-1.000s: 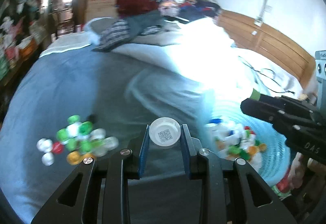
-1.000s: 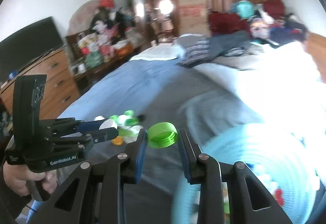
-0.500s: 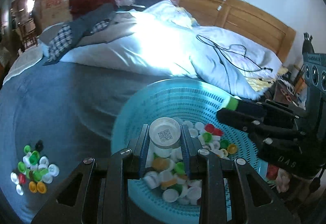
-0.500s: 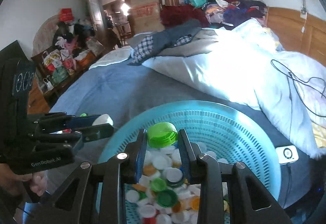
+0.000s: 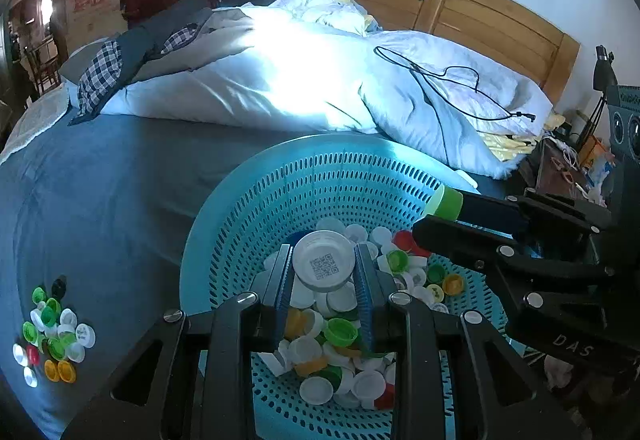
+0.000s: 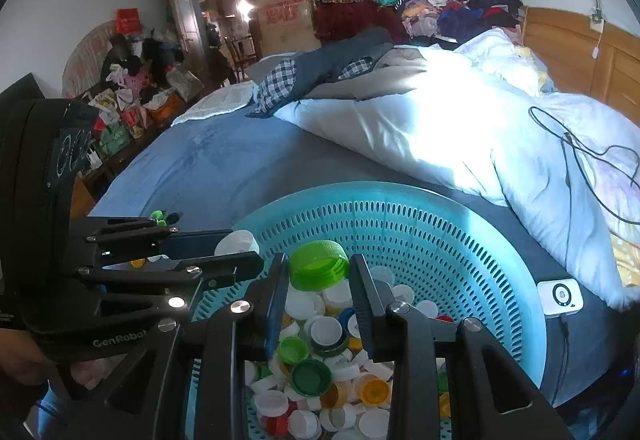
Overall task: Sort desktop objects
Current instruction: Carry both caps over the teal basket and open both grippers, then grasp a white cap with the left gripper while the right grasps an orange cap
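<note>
The left tool [image 5: 323, 272] clamps a white round plastic cap [image 5: 323, 260], the right tool [image 6: 318, 280] a green ribbed plastic cap [image 6: 319, 264], both above the perforated turquoise plastic basket [image 5: 320, 180].

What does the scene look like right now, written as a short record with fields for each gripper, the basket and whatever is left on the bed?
left gripper: shut on a white cap, above the basket
right gripper: shut on a green cap, above the basket
basket: turquoise, perforated, on the blue sheet; holds many mixed caps
loose caps: small cluster on the sheet, left of the basket
white duvet: behind the basket, black cable lying on it
</note>
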### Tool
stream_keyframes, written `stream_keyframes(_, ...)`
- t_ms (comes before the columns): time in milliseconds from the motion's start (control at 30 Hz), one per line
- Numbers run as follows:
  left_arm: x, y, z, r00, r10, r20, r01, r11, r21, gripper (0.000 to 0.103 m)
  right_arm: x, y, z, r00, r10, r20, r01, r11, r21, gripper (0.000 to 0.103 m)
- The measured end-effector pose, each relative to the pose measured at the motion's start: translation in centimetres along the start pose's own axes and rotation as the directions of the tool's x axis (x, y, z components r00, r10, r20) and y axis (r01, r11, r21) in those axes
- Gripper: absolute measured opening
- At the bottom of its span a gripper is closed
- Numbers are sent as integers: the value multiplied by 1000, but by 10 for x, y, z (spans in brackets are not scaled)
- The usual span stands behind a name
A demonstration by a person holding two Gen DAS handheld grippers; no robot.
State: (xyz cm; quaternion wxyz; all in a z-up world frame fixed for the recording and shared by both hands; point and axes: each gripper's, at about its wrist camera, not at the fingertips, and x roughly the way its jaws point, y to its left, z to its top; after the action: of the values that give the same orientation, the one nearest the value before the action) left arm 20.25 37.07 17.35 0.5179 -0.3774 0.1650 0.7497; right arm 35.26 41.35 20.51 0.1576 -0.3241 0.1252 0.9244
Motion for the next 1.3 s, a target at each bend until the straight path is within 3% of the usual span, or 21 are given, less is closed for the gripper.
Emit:
stream_keyframes(133,-1,3,1,1000,13,8,-13,1000,-12,27,-1,1,0,1000,-12,2,12,1000,5,34)
stream_keyframes(200,-4,9,1,1000,16,19,-15,1000,-25,44,-3,1,0,1000,-26,8,26,1000,7,40)
stream_keyframes(233,-7,13,0,999,31,32,-30,999,-33,55,-4,3,1,999,-34,14,34,999,10,57)
stream_keyframes(267,-10,16,-1,998,45,44,-43,998,-39,57,-6,3,1,999,-39,24,38,999,15,71)
stream_keyframes(367,-24,36,-8,995,67,74,-61,995,-74,57,-7,10,6,999,-33,41,33,999,15,72)
stream_keyframes(533,-54,105,-52,978,186,92,-167,969,-184,57,-2,43,15,997,38,64,-38,999,-15,72)
stream_keyframes(667,-79,186,-116,945,322,57,-289,903,-320,57,5,90,11,992,114,52,-109,989,-102,73)
stream_keyframes(800,-97,278,-193,900,434,-51,-404,783,-473,57,24,135,0,983,181,-11,-181,969,-166,73)
stream_keyframes(867,-98,308,-215,890,447,-91,-427,746,-510,57,34,152,-4,979,202,-37,-205,961,-187,73)
stream_keyframes(900,-97,321,-225,893,437,-105,-423,739,-524,57,42,164,-6,975,217,-57,-224,955,-196,73)
stream_keyframes(967,-91,336,-234,895,428,-127,-428,742,-516,57,53,179,-12,969,232,-86,-245,946,-212,73)
stream_keyframes(1100,-79,348,-234,910,403,-94,-396,782,-482,57,83,212,-23,953,254,-163,-288,926,-242,73)
stream_keyframes(1300,-62,363,-225,913,397,-93,-395,804,-445,57,119,237,-33,939,263,-222,-315,918,-243,73)
